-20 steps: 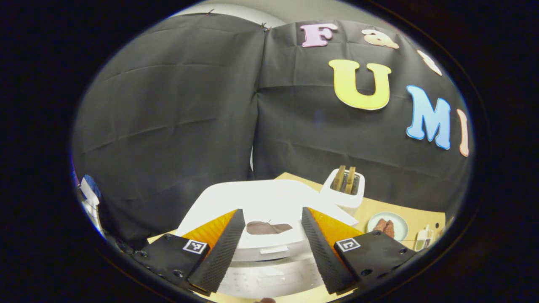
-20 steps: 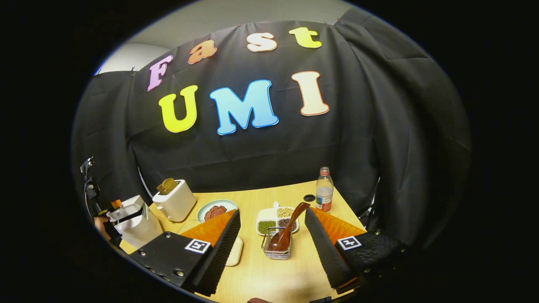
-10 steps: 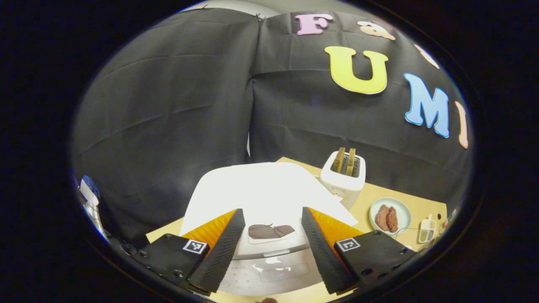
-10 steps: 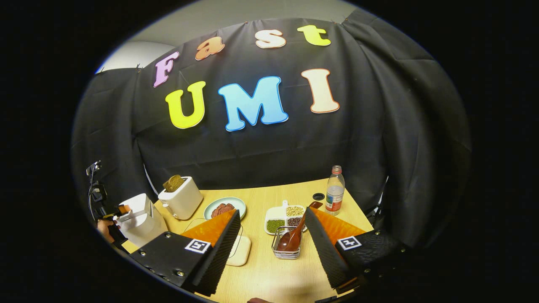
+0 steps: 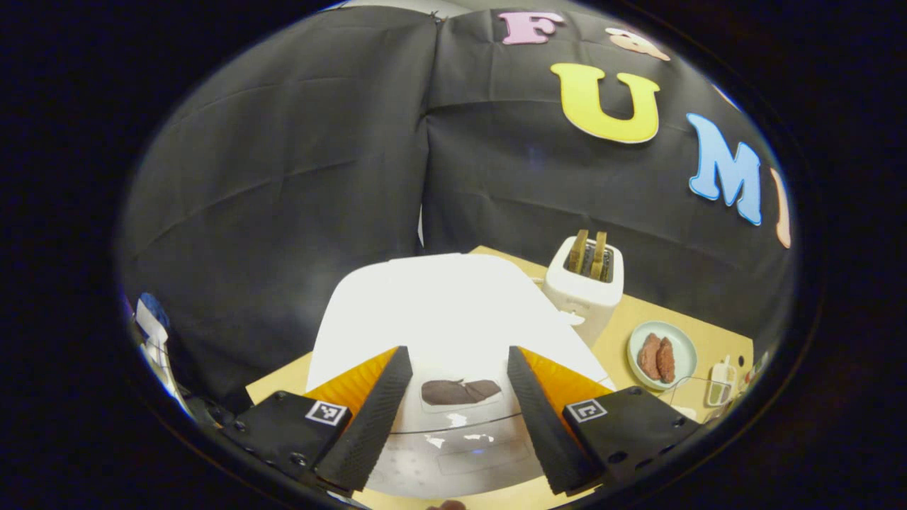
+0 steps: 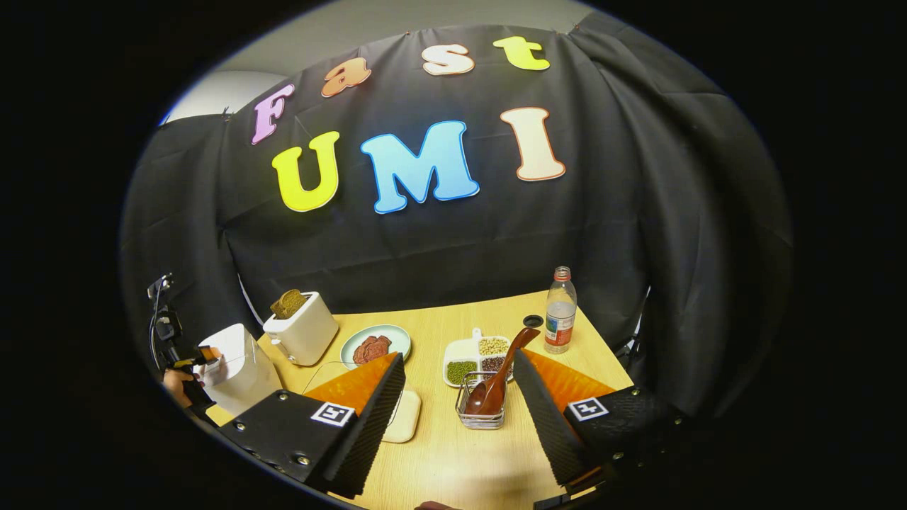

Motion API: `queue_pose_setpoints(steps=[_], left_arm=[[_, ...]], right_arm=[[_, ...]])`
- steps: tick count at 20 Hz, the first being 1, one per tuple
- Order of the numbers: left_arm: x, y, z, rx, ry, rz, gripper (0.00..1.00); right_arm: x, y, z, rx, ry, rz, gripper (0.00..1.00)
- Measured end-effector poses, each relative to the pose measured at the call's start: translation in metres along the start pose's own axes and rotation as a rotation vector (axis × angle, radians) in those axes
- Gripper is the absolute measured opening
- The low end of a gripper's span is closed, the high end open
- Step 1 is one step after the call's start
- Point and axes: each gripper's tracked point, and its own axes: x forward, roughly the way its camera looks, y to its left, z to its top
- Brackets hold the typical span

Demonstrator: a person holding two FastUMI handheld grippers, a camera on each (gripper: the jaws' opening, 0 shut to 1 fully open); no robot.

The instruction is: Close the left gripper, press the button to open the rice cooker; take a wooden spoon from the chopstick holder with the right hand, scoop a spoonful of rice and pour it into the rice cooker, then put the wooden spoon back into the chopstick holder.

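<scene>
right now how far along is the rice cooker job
Nothing looks done. The rice cooker has its lid down, and the left hand-held gripper hangs open over its front, not closed for the button press. The wooden spoon sits in the chopstick holder, ahead of the open right hand-held gripper. Scooping, pouring and returning remain.

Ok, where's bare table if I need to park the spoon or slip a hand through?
Bare wood lies in front of the wire holder, between the right tongs, and behind the plate and divided dish, up to the bottle. It is crowded on the left: rice cooker, toaster and plate stand close together.
</scene>
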Motion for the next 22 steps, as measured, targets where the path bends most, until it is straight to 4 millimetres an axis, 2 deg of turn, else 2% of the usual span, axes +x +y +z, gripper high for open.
queue_pose_setpoints(steps=[1,3,5,7,8,10,12,14,18,22], left_arm=[[-0.001,0.0,-0.002,0.008,0.003,-0.003,0.96],[-0.001,0.0,0.0,0.009,-0.005,-0.006,0.96],[-0.002,0.002,0.004,0.0,-0.009,-0.008,0.92],[-0.004,0.002,0.007,-0.036,0.0,-0.023,1.0],[-0.008,0.002,0.01,-0.067,0.002,-0.029,0.92],[-0.021,-0.001,0.024,-0.109,-0.04,-0.053,0.99],[-0.043,-0.011,0.043,-0.097,-0.116,-0.088,0.98],[-0.072,-0.029,0.068,-0.057,-0.204,-0.139,0.97],[-0.144,-0.079,0.115,0.016,-0.378,-0.269,0.97],[-0.22,-0.124,0.146,0.043,-0.481,-0.405,0.97]], right_arm=[[-0.001,0.0,0.0,0.001,0.0,-0.001,0.94],[-0.002,0.0,-0.002,0.0,0.001,-0.001,0.94],[-0.003,0.001,0.0,-0.003,-0.003,0.0,0.94],[-0.004,0.002,0.002,-0.01,-0.011,0.003,0.94],[-0.006,0.004,0.004,-0.018,-0.016,0.007,0.94],[-0.011,0.007,0.013,-0.037,-0.042,0.017,0.94],[-0.015,0.013,0.029,-0.053,-0.087,0.024,0.94],[-0.019,0.019,0.041,-0.067,-0.118,0.03,0.93],[-0.03,0.035,0.074,-0.077,-0.19,0.045,0.93],[-0.044,0.047,0.104,-0.071,-0.247,0.047,0.94]])
